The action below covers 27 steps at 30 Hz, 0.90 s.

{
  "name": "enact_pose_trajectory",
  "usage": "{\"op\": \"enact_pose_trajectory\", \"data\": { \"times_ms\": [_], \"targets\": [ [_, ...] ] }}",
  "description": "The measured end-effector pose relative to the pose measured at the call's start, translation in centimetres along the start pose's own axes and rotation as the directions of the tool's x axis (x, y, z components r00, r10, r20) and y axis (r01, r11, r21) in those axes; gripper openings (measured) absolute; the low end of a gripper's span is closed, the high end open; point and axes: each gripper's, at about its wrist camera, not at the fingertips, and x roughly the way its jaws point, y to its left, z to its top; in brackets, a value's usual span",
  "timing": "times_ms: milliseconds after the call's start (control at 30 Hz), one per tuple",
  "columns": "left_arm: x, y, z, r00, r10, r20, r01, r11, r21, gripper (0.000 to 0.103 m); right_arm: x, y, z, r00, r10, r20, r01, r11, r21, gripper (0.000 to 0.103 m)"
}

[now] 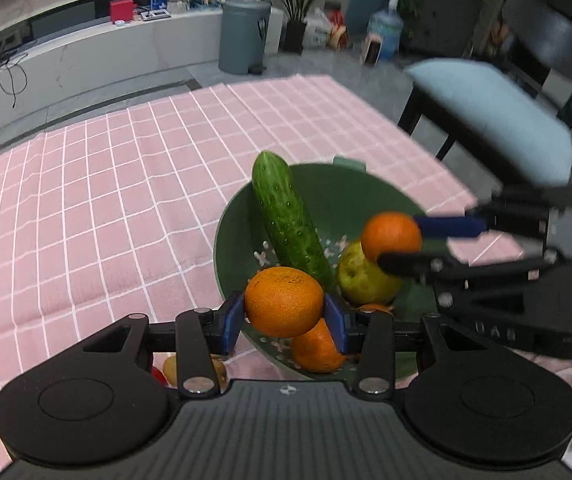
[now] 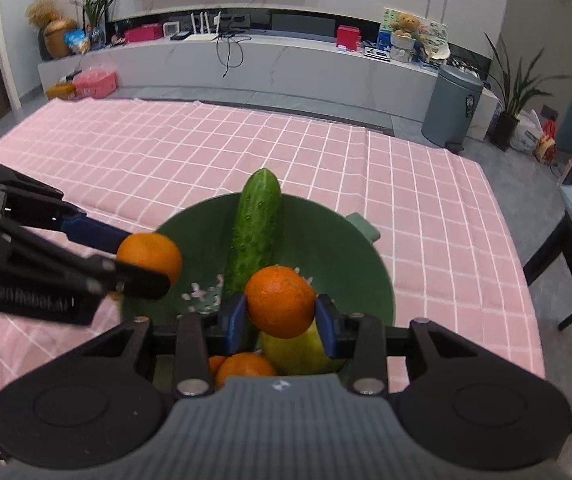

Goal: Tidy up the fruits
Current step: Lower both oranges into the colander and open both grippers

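A green bowl sits on the pink checked cloth. In it lie a cucumber, a yellow-green pear and another orange. My left gripper is shut on an orange and holds it above the bowl's left rim. My right gripper is shut on a second orange above the pear.
The pink checked cloth covers the table. A chair with a light blue seat stands at the table's right edge. Some small fruit lies on the cloth under my left gripper. A grey bin stands beyond the table.
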Motion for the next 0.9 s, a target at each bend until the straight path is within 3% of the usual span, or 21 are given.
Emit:
{"op": "enact_pose_trajectory", "data": {
  "times_ms": [200, 367, 533, 900],
  "targets": [
    [1.7, -1.7, 0.7, 0.994, 0.105, -0.025, -0.101, 0.987, 0.127, 0.049, 2.7, -0.4, 1.0, 0.999, -0.043, -0.024, 0.04, 0.993, -0.111, 0.034],
    [3.4, -2.6, 1.0, 0.986, 0.159, -0.058, -0.145, 0.968, 0.203, 0.049, 4.6, -0.5, 1.6, 0.997, -0.066, -0.048, 0.057, 0.984, -0.171, 0.034],
    [4.5, -2.4, 1.1, 0.985, 0.151, -0.083, -0.133, 0.972, 0.196, 0.049, 6.4, -0.8, 1.6, 0.994, -0.075, -0.078, 0.058, 0.979, -0.198, 0.034],
    [5.0, -3.0, 0.9, 0.985, 0.162, -0.062, -0.143, 0.96, 0.24, 0.051, 8.3, -0.9, 1.2, 0.991, -0.066, -0.113, 0.041, 0.978, -0.205, 0.035]
  ]
}}
